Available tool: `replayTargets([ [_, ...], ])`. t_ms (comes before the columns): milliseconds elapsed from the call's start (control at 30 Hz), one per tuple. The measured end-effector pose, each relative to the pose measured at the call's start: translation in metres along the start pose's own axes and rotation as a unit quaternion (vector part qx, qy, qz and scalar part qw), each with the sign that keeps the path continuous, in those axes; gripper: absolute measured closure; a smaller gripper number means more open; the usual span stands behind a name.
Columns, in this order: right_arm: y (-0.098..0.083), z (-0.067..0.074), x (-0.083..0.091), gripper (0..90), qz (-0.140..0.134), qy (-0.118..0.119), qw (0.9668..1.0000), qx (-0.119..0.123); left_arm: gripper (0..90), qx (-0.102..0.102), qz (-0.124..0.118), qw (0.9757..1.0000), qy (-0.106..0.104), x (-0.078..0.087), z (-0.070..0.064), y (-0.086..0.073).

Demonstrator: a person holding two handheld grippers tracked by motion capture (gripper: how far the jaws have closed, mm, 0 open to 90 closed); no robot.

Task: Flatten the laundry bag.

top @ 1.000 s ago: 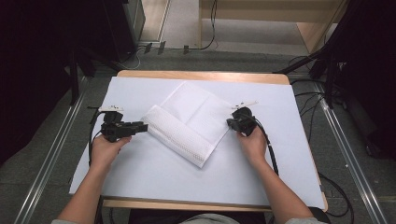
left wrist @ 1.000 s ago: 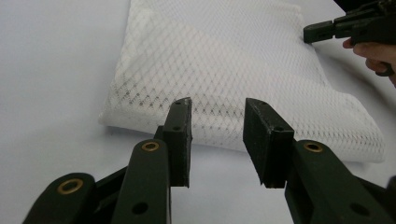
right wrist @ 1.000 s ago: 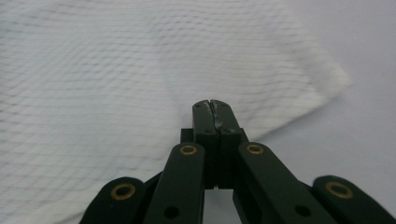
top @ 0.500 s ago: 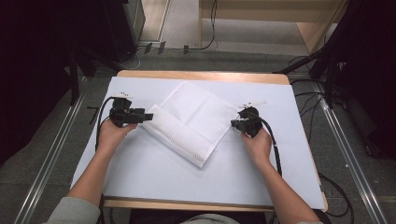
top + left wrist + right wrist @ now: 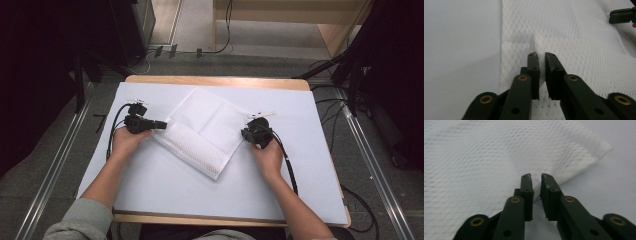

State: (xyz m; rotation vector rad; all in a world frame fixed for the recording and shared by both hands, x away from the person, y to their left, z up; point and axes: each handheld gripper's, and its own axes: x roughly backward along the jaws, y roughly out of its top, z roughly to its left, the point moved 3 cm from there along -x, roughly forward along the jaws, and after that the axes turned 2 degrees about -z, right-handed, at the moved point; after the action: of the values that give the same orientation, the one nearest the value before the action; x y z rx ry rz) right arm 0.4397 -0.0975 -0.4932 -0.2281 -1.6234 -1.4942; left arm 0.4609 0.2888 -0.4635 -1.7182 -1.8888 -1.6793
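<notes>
A white mesh-patterned cloth (image 5: 200, 127) lies folded on the white-covered table (image 5: 150, 185), turned like a diamond. My left gripper (image 5: 162, 125) is at the cloth's left corner. Its jaws have just been closing, and in the left gripper view they (image 5: 540, 55) pinch a raised ridge of the cloth (image 5: 574, 50) between them. My right gripper (image 5: 243, 133) is at the cloth's right corner. In the right gripper view its jaws (image 5: 535, 176) stand nearly together with the cloth's (image 5: 486, 157) edge caught between them. The right gripper's jaw tips (image 5: 622, 16) also show far off in the left gripper view.
The table's wooden far edge (image 5: 215, 80) shows beyond the white sheet. Metal rails (image 5: 55, 170) run along both sides on the floor, with cables (image 5: 335, 105) and dark equipment around. Each gripper trails a black cable (image 5: 290, 170) over the sheet.
My left hand has moved farther from me and to the right, onto the cloth's left corner. The right hand has stayed at the right corner.
</notes>
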Motion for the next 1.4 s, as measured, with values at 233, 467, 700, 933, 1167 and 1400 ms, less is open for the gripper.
replayTargets([
  [233,0.014,-0.022,-0.002,90.0,-0.006,-0.006,1.0,0.005,87.1,0.0,-0.012,0.9991,-0.04,0.011,-0.016,-0.008],
  [467,0.034,-0.054,-0.013,90.0,0.004,0.0,0.9999,-0.014,85.9,-0.016,-0.013,0.9965,-0.081,0.019,-0.045,-0.022],
  [700,0.043,-0.063,-0.012,76.1,-0.004,0.001,0.9991,-0.043,83.3,-0.047,-0.013,0.9939,-0.098,0.029,-0.065,-0.037],
  [933,0.034,-0.044,0.026,84.7,-0.023,0.041,0.9984,-0.03,82.3,-0.064,-0.006,0.9922,-0.107,0.04,-0.075,-0.048],
  [1167,-0.002,0.007,0.049,90.0,0.005,0.122,0.9924,0.015,76.0,-0.08,0.002,0.9921,-0.097,0.057,-0.081,-0.066],
  [1400,-0.038,0.039,0.082,90.0,0.013,0.144,0.9879,0.054,47.6,-0.084,-0.028,0.9895,-0.114,0.086,-0.085,-0.072],
])
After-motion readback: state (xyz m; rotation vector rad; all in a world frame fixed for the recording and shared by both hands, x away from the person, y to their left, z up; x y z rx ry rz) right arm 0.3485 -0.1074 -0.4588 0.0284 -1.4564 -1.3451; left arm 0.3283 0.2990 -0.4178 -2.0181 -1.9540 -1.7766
